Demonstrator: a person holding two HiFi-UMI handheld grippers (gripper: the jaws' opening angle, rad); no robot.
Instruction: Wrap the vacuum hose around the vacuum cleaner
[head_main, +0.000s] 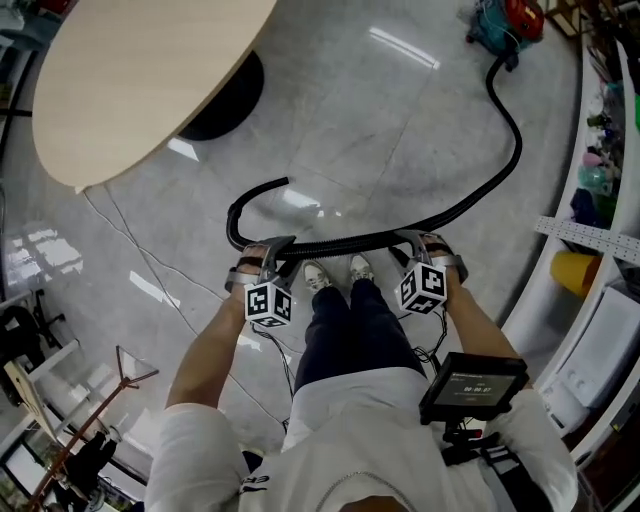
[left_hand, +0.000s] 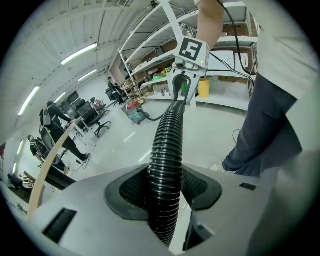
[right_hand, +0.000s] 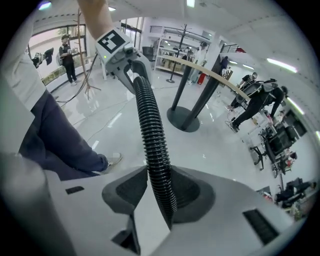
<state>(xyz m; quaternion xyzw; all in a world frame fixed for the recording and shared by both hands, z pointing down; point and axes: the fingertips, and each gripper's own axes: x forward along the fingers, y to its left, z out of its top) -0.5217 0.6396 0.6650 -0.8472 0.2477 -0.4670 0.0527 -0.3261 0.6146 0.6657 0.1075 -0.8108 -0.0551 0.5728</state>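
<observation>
The black ribbed vacuum hose (head_main: 505, 165) runs from the red and teal vacuum cleaner (head_main: 505, 22) at the far right across the floor to my hands. A lifted stretch of it spans between the two grippers above my shoes. My left gripper (head_main: 278, 245) is shut on the hose (left_hand: 167, 150), and past it the hose loops away to its free end (head_main: 285, 182). My right gripper (head_main: 412, 240) is shut on the hose (right_hand: 155, 150) too. In the left gripper view, the right gripper (left_hand: 182, 82) holds the hose further along and the vacuum cleaner (left_hand: 136, 114) stands beyond it.
A round wooden table (head_main: 140, 70) on a black base (head_main: 225, 95) stands at the far left. White shelving (head_main: 600, 320) and a yellow bin (head_main: 578, 272) line the right side. A thin cable (head_main: 150, 260) lies on the floor at left. People sit at desks (right_hand: 260, 100) in the distance.
</observation>
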